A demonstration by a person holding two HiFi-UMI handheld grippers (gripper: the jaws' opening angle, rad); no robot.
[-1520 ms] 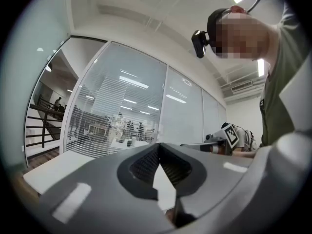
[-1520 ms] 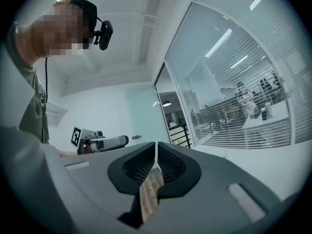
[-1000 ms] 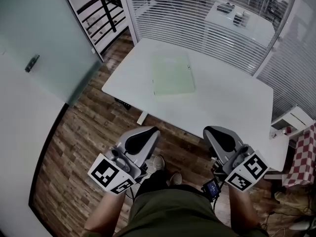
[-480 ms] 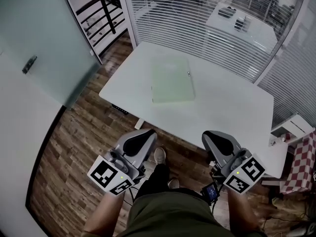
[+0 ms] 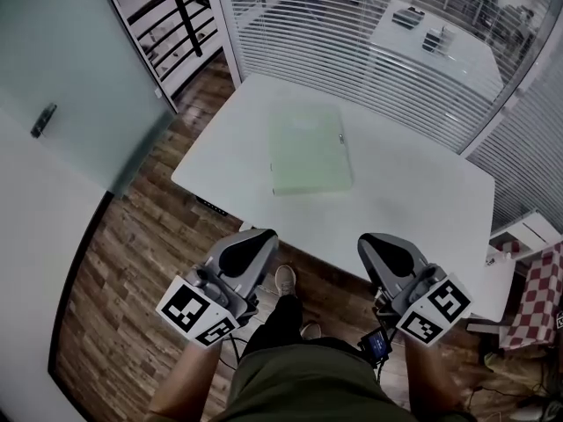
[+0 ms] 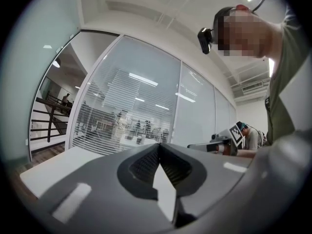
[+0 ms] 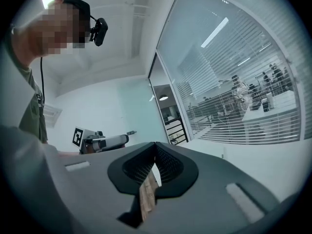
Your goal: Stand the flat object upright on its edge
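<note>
A pale green flat folder [image 5: 308, 152] lies flat on the white table [image 5: 413, 200], toward its far left part. Both grippers are held low in front of the person's body, short of the table's near edge and well away from the folder. The left gripper [image 5: 262, 237] is shut with nothing in it; in the left gripper view its jaws [image 6: 159, 146] meet in a closed seam. The right gripper [image 5: 371, 241] is likewise shut and empty, with its jaws [image 7: 155, 145] pressed together. The folder does not show in either gripper view.
A glass partition with blinds [image 5: 352, 33] runs behind the table. A frosted glass door [image 5: 70, 77] stands at the left over a wood floor [image 5: 132, 262]. At the right are a small white side table [image 5: 528, 231] and a red checked cloth [image 5: 541, 288].
The table and folder have drifted slightly nearer and lower in the head view. Both grippers stay shut and low in front of the body.
</note>
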